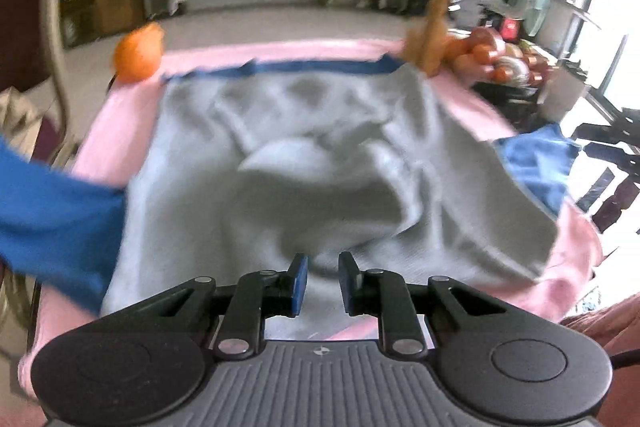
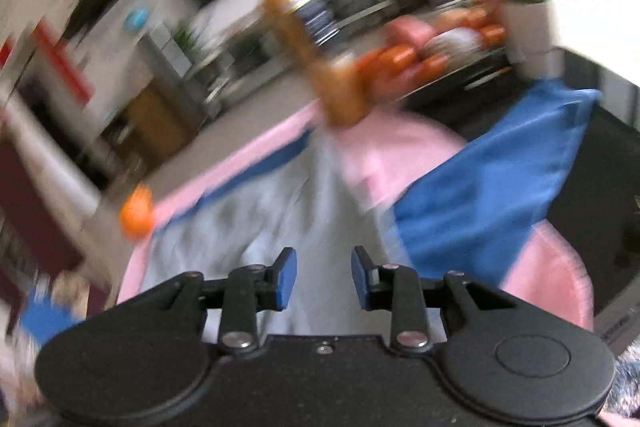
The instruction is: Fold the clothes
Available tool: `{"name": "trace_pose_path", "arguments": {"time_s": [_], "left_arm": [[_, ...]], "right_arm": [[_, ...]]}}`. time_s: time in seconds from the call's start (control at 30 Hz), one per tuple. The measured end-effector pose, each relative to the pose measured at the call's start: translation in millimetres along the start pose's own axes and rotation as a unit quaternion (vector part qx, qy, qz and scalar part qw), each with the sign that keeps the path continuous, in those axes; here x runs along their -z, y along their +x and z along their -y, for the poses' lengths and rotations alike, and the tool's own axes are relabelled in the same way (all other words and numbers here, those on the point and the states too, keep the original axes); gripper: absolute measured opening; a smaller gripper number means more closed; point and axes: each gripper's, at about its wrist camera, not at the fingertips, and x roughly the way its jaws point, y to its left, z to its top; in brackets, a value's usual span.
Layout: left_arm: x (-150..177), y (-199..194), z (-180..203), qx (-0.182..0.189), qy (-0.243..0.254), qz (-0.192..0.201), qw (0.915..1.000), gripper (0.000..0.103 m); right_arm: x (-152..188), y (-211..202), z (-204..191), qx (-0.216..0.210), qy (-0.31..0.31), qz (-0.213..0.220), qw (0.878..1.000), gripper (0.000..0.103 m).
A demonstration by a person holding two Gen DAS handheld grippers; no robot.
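Note:
A grey garment with blue sleeves and a blue hem band (image 1: 280, 163) lies spread and wrinkled on a pink-covered table (image 1: 472, 103). Its left blue sleeve (image 1: 52, 211) and right blue sleeve (image 1: 536, 163) stick out to the sides. My left gripper (image 1: 323, 281) is open and empty, just above the garment's near edge. In the blurred right wrist view the garment (image 2: 272, 223) and the right sleeve (image 2: 492, 187) show on the pink cover (image 2: 548, 267). My right gripper (image 2: 324, 279) is open and empty over the grey cloth.
An orange ball (image 1: 138, 53) sits at the table's far left corner. A tall brown bottle (image 1: 434, 7) stands at the far right corner, with a pile of fruit (image 1: 500, 59) behind it. Shelves and chairs ring the table.

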Motion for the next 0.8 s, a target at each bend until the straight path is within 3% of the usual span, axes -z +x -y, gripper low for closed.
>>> {"name": "trace_pose_path", "arguments": {"time_s": [0.1,0.2,0.37,0.5,0.6,0.8], "left_arm": [[-12,0,27,0.013,0.019,0.003,0.9997,0.020],[-20,5,51,0.026,0.035,0.004,0.9990,0.020],[-30,25,81,0.031,0.053,-0.011,0.9980,0.021],[-27,48,94,0.028,0.059,-0.040,0.9970,0.021],[-25,63,101,0.025,0.060,-0.062,0.9959,0.021],[-20,81,99,0.015,0.039,-0.099,0.9942,0.021]], "right_arm": [[-27,0,39,0.042,0.068,0.035,0.996,0.030],[-54,2,85,0.083,0.136,0.074,0.984,0.030],[-89,31,149,0.130,0.207,0.068,0.967,0.030],[-108,67,169,0.193,0.196,0.056,0.960,0.031],[-117,96,173,0.237,0.152,0.048,0.958,0.031],[-129,141,190,0.275,0.112,0.031,0.954,0.031]]}}
